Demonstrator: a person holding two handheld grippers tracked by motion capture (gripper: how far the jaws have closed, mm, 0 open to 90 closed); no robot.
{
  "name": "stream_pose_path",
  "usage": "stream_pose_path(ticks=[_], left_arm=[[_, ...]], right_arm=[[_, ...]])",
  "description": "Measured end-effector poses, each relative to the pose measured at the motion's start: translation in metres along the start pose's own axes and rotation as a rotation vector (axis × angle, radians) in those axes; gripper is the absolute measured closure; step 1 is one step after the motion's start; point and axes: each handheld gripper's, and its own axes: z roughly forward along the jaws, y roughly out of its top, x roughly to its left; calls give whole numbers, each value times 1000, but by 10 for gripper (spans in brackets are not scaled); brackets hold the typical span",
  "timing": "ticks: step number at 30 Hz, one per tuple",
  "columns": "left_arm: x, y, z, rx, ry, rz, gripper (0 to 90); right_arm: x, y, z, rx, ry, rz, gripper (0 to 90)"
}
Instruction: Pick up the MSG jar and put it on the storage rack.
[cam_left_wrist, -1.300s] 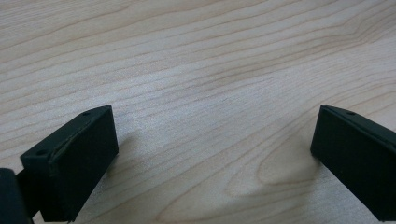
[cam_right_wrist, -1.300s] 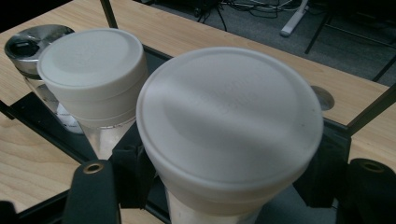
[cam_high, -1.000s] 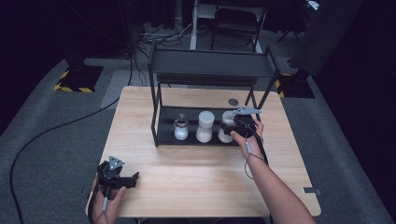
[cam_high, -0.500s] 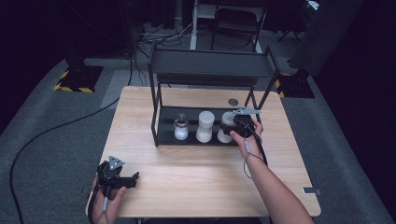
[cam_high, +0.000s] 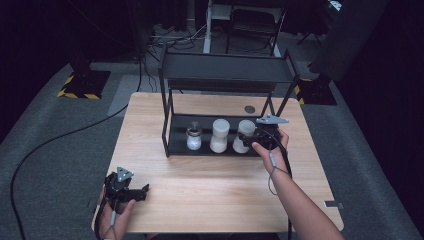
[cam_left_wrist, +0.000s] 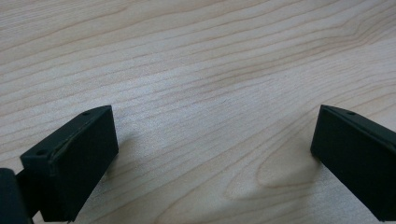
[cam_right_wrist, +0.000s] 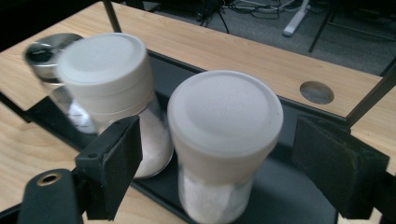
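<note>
At the near left corner of the wooden table (cam_high: 210, 195) the left gripper (cam_high: 131, 191) rests low over bare wood in the person's left hand (cam_high: 112, 220), its jaws spread wide with nothing between them, as the left gripper view confirms; it is well apart from everything else and looks idle. Moving right, a black two-tier shelf rack (cam_high: 225, 75) stands at the middle of the table, and on its bottom tray three containers stand upright in a row: a small glass jar with a metal lid (cam_high: 193, 137), a white-capped shaker (cam_high: 220, 135), and a second white-capped shaker (cam_high: 245, 134) at the right end. The right gripper (cam_high: 248, 142) is by far the nearer one: it sits at the tray's right end, held by the right hand (cam_high: 272, 145) with the forearm reaching in from the lower right. In the right gripper view its jaws stand open on either side of the nearest shaker (cam_right_wrist: 224, 140), a pad flanking each side of the cap and neither touching it. That shaker's long axis is vertical, so it lies straight ahead between the jaws; a plain closing would likely catch it just under the cap, provided the left jaw clears the neighbouring shaker (cam_right_wrist: 107, 88), which stands just beside.
</note>
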Motion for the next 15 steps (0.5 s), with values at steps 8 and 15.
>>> stream_pose_path(ticks=[8,15], left_arm=[[0,0,0,0,-1,1,2],[0,0,0,-1,-1,1,2]], right_arm=[[-2,-9,-33,-41,30,-24,159],[-2,-18,-56,-65,58,-36,156]])
